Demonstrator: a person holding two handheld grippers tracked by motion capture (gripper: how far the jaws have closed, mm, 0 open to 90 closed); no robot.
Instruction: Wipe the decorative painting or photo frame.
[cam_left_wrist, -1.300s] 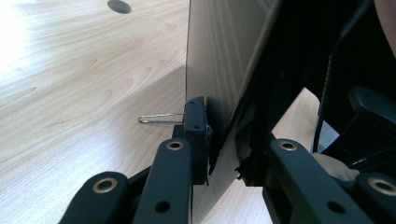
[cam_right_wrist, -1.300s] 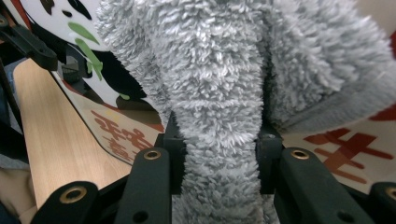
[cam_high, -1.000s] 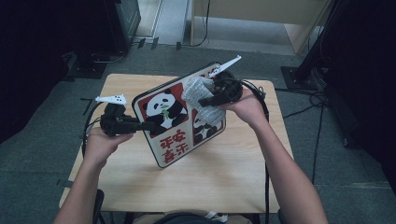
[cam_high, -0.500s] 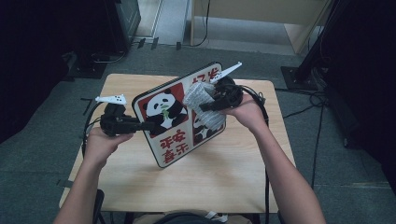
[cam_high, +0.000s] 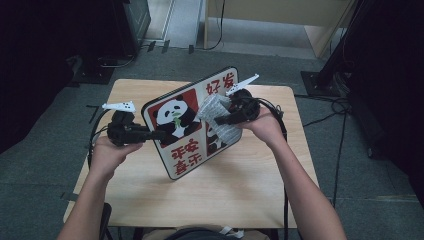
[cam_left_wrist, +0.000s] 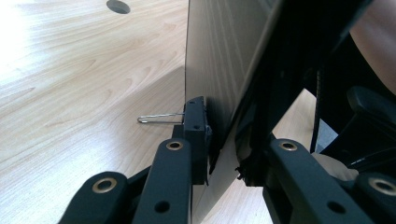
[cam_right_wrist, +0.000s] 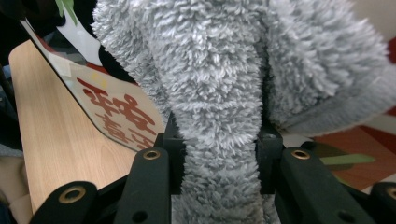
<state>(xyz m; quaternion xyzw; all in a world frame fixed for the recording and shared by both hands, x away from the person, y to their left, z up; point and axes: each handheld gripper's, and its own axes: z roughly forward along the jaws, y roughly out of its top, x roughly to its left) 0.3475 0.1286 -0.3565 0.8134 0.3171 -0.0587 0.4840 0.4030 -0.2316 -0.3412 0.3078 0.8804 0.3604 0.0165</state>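
Above the middle of the bench (cam_high: 150, 200), you are holding a panda board (cam_high: 190, 122) tilted on edge, its lower corner near the wood and its picture side facing you. Your left gripper (cam_high: 150, 134) comes in from the left, and its fingers (cam_left_wrist: 173, 172) are closed on the board's left edge, one finger on each face. Seen in the left gripper view, the board (cam_left_wrist: 219, 60) stands as a thin sheet rising between the fingers, with a small black clip and a wire loop (cam_left_wrist: 159, 117) sitting on its back face just beside the near finger.

Your right gripper (cam_high: 220, 120) reaches in from the right, and its fingers (cam_right_wrist: 149, 186) are closed on a grey fluffy cloth (cam_high: 217, 117). The cloth lies against the board's picture side, over its right half, beside the panda. From the right gripper view, the cloth (cam_right_wrist: 219, 93) bunches up between the fingers and spreads wide above them, with the board's red lettering (cam_right_wrist: 116, 116) showing to its left.
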